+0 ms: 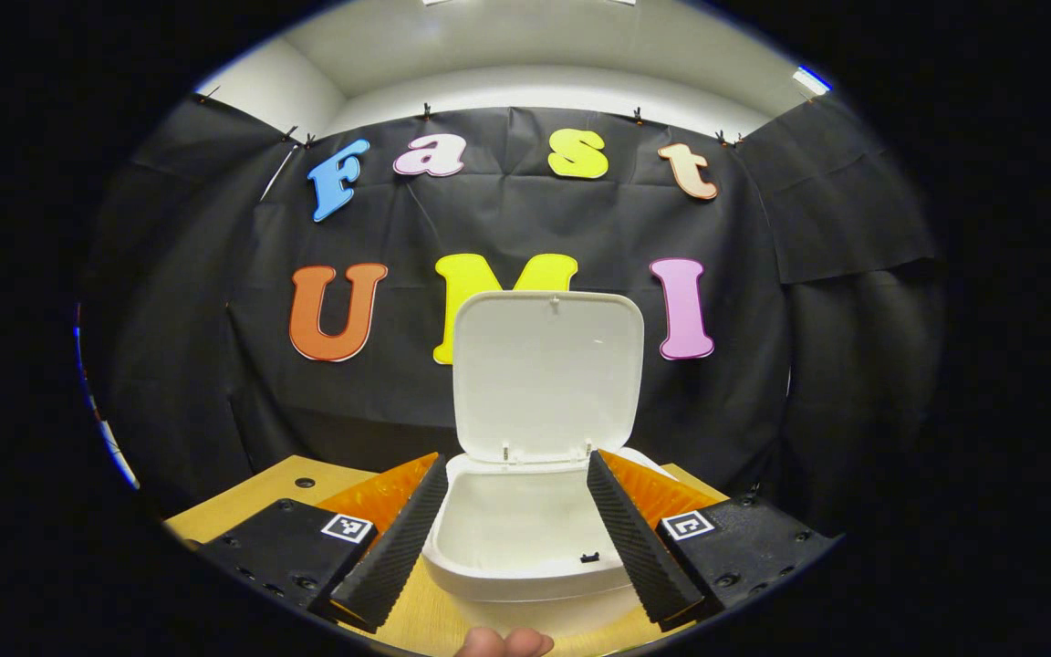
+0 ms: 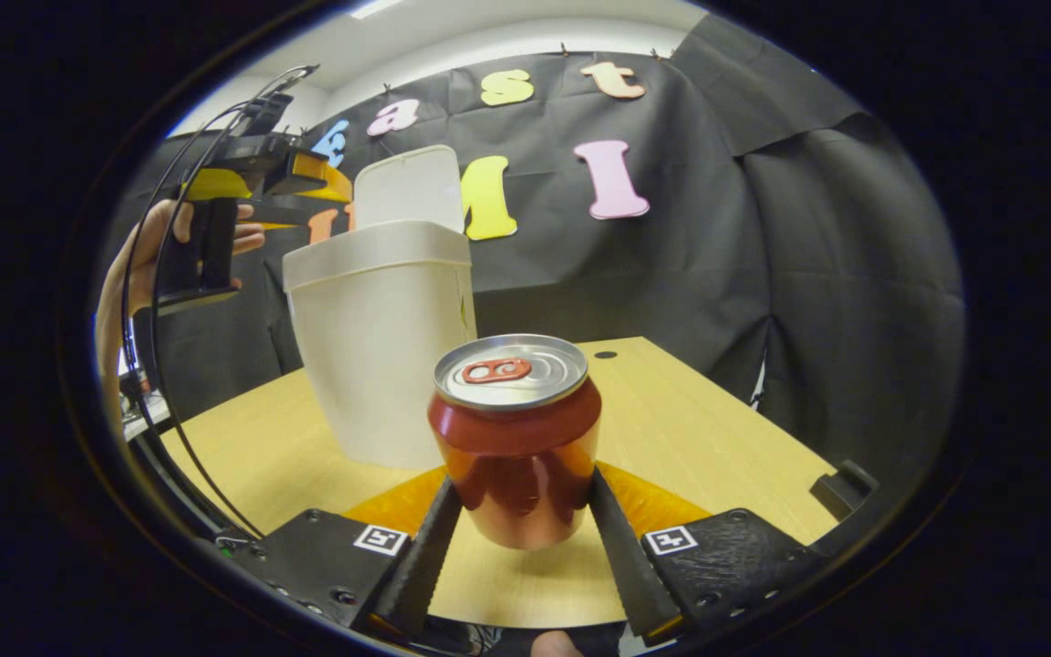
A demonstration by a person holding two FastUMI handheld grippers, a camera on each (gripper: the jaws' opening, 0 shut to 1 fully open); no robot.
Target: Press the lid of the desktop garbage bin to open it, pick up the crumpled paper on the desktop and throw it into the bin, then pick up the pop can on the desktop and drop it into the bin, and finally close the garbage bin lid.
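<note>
Both right jaws against pop can [image 2: 515,438]

white bin [image 2: 379,347], white lid [image 1: 547,374], plain all over. the can [image 2: 515,456] is glossy red with a silver top and a red pull tab. pale wood-grain desk [image 2: 699,438] beneath, black cloth wall [image 2: 808,274] behind.

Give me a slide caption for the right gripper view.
Right gripper clasps an upright red pop can beside the open white bin.
</note>
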